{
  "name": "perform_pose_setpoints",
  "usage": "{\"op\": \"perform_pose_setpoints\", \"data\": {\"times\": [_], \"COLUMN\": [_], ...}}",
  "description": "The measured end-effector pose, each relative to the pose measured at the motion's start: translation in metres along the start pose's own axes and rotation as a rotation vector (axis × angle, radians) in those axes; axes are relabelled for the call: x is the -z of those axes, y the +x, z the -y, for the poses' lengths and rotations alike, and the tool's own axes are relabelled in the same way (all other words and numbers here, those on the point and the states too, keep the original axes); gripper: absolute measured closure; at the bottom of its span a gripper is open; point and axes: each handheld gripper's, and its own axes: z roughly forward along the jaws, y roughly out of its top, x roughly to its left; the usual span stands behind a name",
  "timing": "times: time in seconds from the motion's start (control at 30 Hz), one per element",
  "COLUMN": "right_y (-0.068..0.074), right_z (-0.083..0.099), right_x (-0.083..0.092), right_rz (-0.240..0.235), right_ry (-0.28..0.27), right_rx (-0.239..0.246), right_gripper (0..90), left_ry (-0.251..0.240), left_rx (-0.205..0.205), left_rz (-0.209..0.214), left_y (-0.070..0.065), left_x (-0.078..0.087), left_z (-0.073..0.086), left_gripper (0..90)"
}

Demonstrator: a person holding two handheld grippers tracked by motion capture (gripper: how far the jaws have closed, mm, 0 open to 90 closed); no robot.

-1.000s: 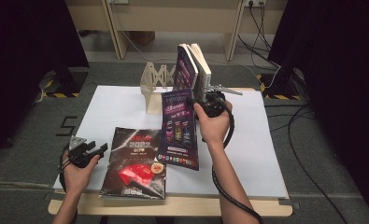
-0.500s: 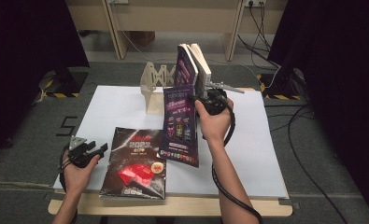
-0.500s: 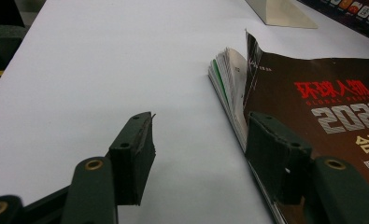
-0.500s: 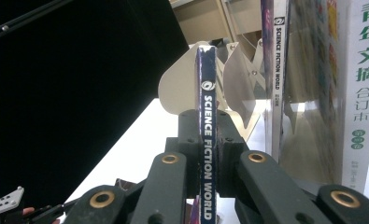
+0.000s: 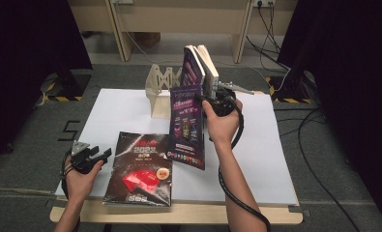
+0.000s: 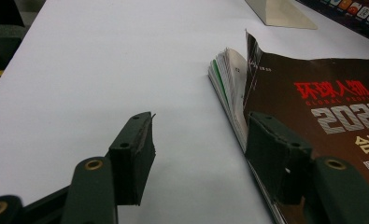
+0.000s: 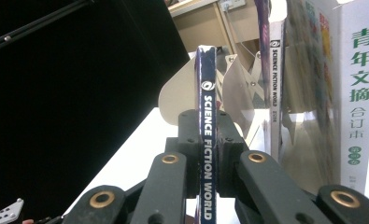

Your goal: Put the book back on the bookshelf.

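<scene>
Dark room, grey carpet, black drapes both sides, and a white sheet covering the counter (image 5: 125, 108) in front of me. From the high view I get the whole layout: my right gripper (image 5: 221, 102) holds a purple magazine (image 5: 186, 126) up off the counter by its spine edge, cover hanging down toward me, just in front of the bookend rack (image 5: 160, 89) w/ two more volumes (image 5: 201, 67) standing upright behind it. The right gripper view adds what the high view can't resolve: the spine reads SCIENCE FICTION WORLD, dark blue w/ white letters, and the jaws are clenched on it from both sides; a second copy of that title (image 7: 274, 88) stands beside a thick white-spined book (image 7: 357, 93) w/ green characters. My left gripper (image 5: 88, 157) rests at the counter's near-left edge, jaws released, nothing between them. The left gripper view shows the flat brown magazine (image 6: 313, 116) close up: cover corner curled up, page edges fanned, red and white print incl. 2023; one jaw sits just beside its edge, can't tell if touching. Count: 2 grippers, 1 held magazine, 1 lying flat, 2 standing in the rack, 1 rack.
</scene>
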Motion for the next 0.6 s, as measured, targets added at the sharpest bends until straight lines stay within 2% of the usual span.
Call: {"op": "perform_pose_setpoints", "data": {"times": [0.6], "right_y": [0.002], "right_z": [-0.011], "right_x": [0.000], "right_rz": [0.015], "right_ry": [-0.045], "right_rx": [0.020], "right_gripper": [84.6], "left_ry": [-0.006], "left_rx": [-0.003], "left_rz": [-0.003], "left_y": [0.000], "left_x": [0.000], "left_z": [0.000], "left_gripper": [40.6]}}
